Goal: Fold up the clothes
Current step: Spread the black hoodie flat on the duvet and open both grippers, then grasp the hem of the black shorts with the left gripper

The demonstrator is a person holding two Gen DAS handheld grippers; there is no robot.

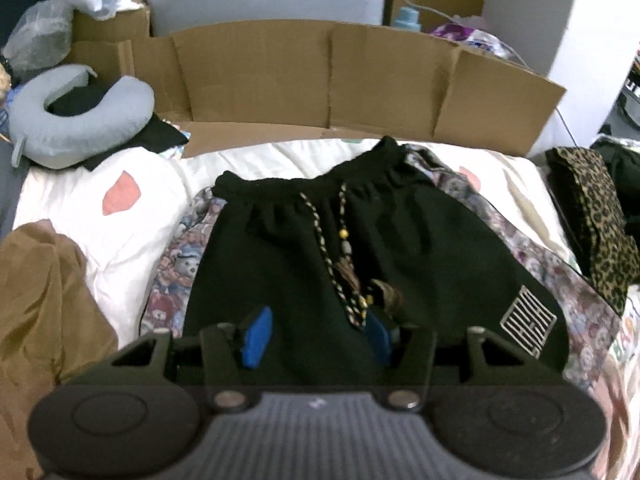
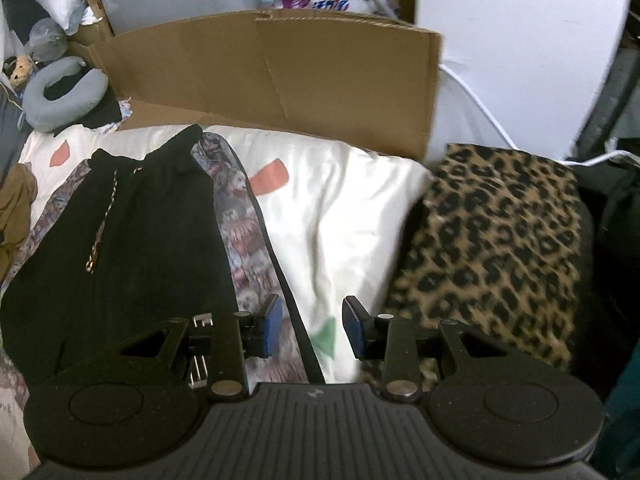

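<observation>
Two claws hung empty: left claw (image 1: 318, 338) parted above the black shorts (image 1: 360, 248), right claw (image 2: 312, 330) parted beside them over the bed (image 2: 340, 208). I judged each should pinch a hem corner, folding evenly toward the waistband.

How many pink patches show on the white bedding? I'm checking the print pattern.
2 in the right wrist view: one pink patch at the far left, one right of the black shorts. The clothes may hide more.
</observation>
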